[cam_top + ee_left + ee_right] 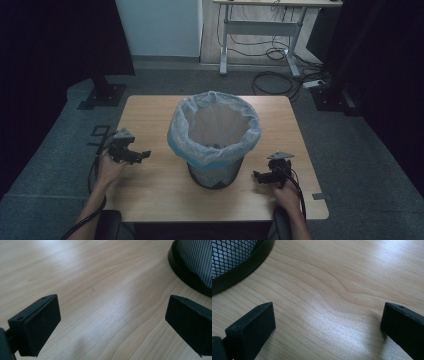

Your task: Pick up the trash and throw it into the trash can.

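Black mesh bin — upright mid-table, pale bag folded over its rim.

Both grippers, left and right, are black with blocky screw-holed jaws, grey three-cornered top plates and trailing black cables; forearms bare.

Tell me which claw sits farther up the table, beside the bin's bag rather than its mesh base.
The left claw. It sits level with the blue edge of the bag on the wastebasket; the right claw lies nearer the person, beside the mesh base.
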Tool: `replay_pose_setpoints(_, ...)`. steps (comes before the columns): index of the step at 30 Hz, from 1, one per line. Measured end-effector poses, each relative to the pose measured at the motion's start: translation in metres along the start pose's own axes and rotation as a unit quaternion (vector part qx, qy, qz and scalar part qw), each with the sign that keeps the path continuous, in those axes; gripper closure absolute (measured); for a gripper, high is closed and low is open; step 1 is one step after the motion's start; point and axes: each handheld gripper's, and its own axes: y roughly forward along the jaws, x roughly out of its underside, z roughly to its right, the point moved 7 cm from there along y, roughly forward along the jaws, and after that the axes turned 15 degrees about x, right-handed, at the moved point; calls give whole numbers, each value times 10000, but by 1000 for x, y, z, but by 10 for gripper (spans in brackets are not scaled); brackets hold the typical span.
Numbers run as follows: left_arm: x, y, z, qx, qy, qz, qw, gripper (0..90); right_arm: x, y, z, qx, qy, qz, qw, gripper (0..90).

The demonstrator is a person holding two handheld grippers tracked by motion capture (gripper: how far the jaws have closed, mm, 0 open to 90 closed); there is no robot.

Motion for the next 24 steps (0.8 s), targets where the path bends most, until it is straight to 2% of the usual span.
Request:
replay_pose_setpoints(14, 37, 38, 6, 35, 38, -526, 9986, 0, 0, 0, 0, 7, 4, 0, 10000, 0)
replay_pose_setpoints(16, 39, 40, 7, 22, 56, -616, 9981, 0, 0, 0, 0, 7, 4, 0, 10000, 0)
replay_pose_setpoints(24, 39, 41, 8, -6, 17, -616, 9981, 0, 0, 0, 0, 26, 26, -7, 10000, 0)
